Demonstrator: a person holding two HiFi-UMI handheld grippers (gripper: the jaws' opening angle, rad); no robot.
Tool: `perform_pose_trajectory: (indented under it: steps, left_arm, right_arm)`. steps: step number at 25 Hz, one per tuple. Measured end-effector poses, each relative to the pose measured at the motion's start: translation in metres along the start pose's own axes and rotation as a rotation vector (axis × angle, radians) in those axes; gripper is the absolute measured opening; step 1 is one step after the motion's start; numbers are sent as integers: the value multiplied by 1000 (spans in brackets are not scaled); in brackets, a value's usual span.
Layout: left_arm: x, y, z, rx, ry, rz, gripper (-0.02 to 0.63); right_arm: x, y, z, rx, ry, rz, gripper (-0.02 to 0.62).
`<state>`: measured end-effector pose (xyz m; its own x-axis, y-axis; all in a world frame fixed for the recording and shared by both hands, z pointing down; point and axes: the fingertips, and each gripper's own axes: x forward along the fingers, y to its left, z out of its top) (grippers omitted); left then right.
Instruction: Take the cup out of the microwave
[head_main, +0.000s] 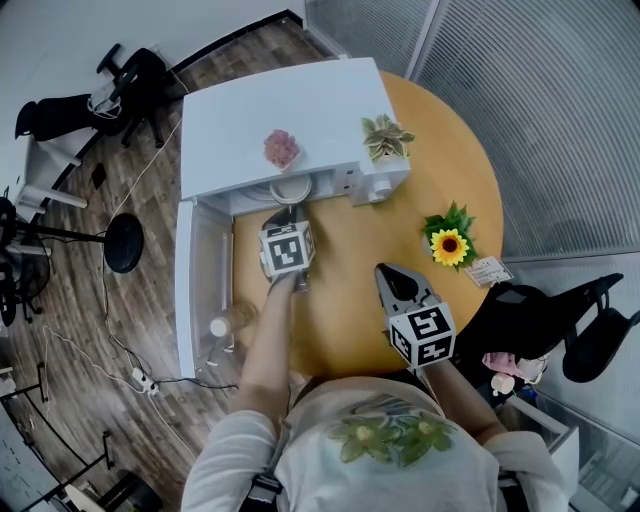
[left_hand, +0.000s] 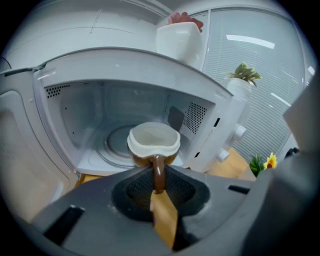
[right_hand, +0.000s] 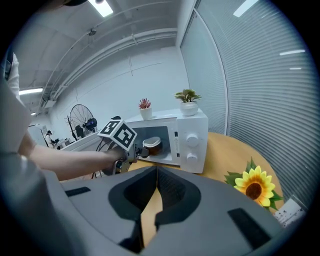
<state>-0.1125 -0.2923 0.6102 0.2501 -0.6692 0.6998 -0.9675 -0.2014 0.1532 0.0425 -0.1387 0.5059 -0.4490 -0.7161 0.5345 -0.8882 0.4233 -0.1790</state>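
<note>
1. While my left arm stretches forward over the round wooden table, my left gripper slants down into the open mouth of the white microwave, marker cube facing up.
2. Its jaws are drawn close together and clamp the brown handle of the cup between their pads. Nothing else is in the grip.
3. Brown with a white rim, the cup stands upright right at the tips of those jaws. It is at the front of the microwave's cavity, ahead of the glass turntable. I cannot tell whether its base touches the microwave's floor.
4. To the left of the cavity, the microwave's door is swung wide open.
5. My right gripper is held back from the microwave, over the table in front of its control knobs. It is tilted downward and well apart from the cup.
6. Its jaws are closed on each other with nothing between them, and its view looks past my left forearm toward the cup in the microwave's opening.
7. Two small potted plants stand on top of the microwave.
</note>
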Motion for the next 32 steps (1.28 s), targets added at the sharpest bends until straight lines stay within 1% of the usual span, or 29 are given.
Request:
perform_pose_trajectory:
  steps: [8,22,25,32]
  left_arm:
    - [-20,-6,-12,8,-2,2,58]
    - [-62,-20,-32,11,-30,3,58]
    - [-69,-23,-36,9,-46,3,58]
    - [-89,-25,-48,20,-45,12,58]
  right_arm:
    - [-13,5,-5,-1,-12,1,17]
    - [-32,13,-7,-15,-36,16,17]
    - [-34,15,-5,-21,-42,23,17]
    - [-36,22,-3,-41,-49,48,17]
